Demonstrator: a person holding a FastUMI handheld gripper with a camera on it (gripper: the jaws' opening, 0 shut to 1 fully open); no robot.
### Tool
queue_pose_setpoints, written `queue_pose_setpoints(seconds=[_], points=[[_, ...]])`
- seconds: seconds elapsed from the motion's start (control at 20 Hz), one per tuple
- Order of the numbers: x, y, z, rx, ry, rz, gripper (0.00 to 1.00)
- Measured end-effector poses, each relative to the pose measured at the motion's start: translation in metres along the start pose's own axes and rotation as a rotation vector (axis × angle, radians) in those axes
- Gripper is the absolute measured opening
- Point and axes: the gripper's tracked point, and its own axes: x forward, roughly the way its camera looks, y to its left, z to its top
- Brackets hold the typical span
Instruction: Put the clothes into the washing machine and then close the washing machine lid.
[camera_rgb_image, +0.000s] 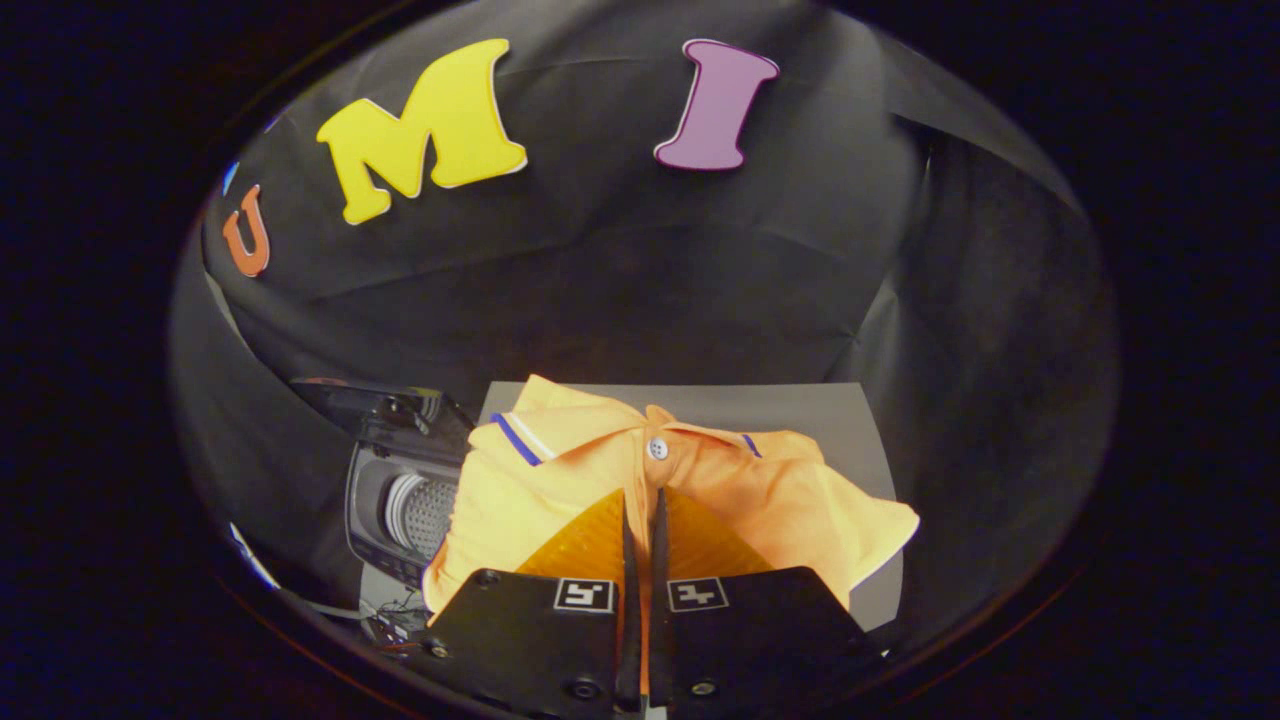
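Ahead, bare grey tabletop (800, 405) lies beyond and to the right of the soft orange polo shirt with blue-striped collar (560, 470), while the small dark washing machine with its perforated metal drum and raised lid (405, 505) crowds the left. The gripper (640, 520) has its fingers nearly together, pinching a fold of the shirt's crumpled cloth just below the button.
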Motion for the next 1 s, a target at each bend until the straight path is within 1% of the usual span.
queue_pose_setpoints(seconds=[0.25, 0.5, 1.0], points=[[-0.023, 0.048, 0.018, -0.028, -0.035, 0.056, 0.07], [-0.036, 0.091, 0.023, -0.067, -0.055, 0.085, 0.07], [-0.037, 0.185, 0.023, -0.152, -0.052, 0.156, 0.07]])
